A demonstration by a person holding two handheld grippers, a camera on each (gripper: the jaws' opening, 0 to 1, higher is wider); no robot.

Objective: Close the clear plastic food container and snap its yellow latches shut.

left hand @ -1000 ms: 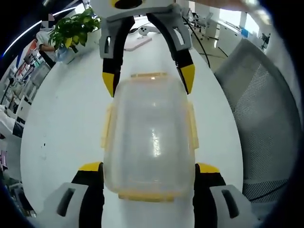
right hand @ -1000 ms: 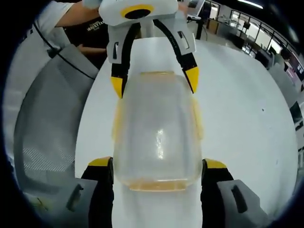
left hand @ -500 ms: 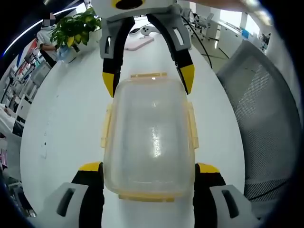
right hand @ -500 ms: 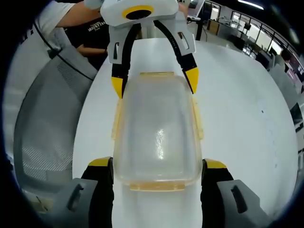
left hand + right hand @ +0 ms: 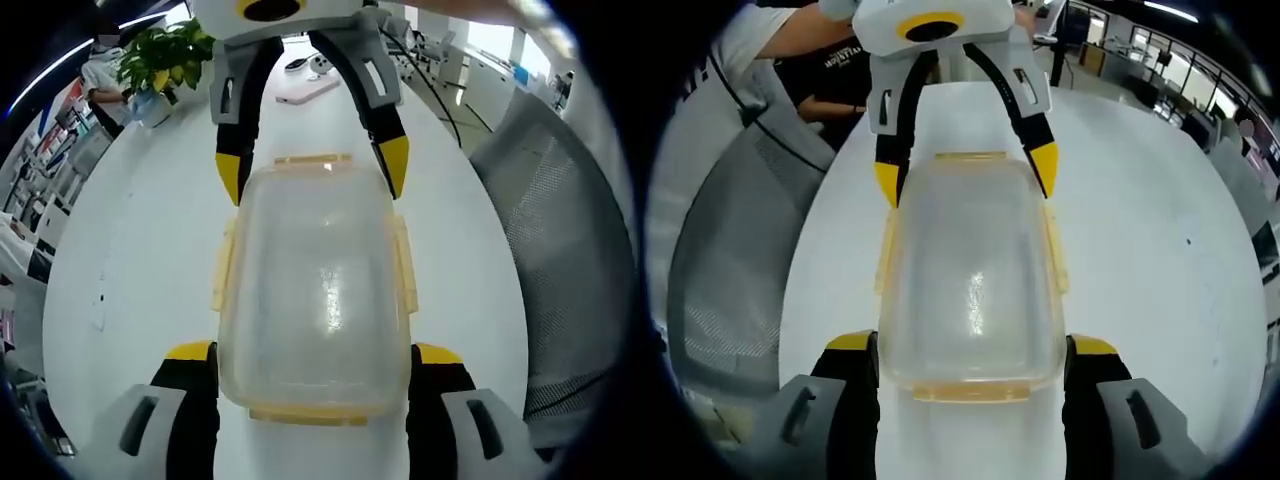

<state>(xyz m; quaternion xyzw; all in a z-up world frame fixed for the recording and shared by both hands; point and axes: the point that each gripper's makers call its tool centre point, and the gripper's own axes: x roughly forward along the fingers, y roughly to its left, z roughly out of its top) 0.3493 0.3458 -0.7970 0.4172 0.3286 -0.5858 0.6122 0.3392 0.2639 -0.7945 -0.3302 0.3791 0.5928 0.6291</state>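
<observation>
1. Clear plastic food container [image 5: 315, 285]: I see it lying lid-up on the white table [image 5: 130, 260], held between my two tools, one at each short end. Its lid is seated over the base.
2. Yellow latches [image 5: 222, 270]: I count them along the long sides and at both short ends; the side ones stand out from the walls. I cannot tell whether any is snapped down.
3. Left gripper [image 5: 312, 350]: in the left gripper view my jaws stand wide, one on each side of the container's near end, yellow tips level with its corners. I cannot tell whether they touch the walls.
4. Right gripper [image 5: 973, 345]: in the right gripper view, the same stance at the opposite end, jaws spread, container between them.
5. Each tool appears in the other's view across the container, tips flanking the far end.
6. Grey mesh chair [image 5: 570, 250]: just beside the table.
7. Potted plant [image 5: 160, 65]: at the table's far end, well apart.
</observation>
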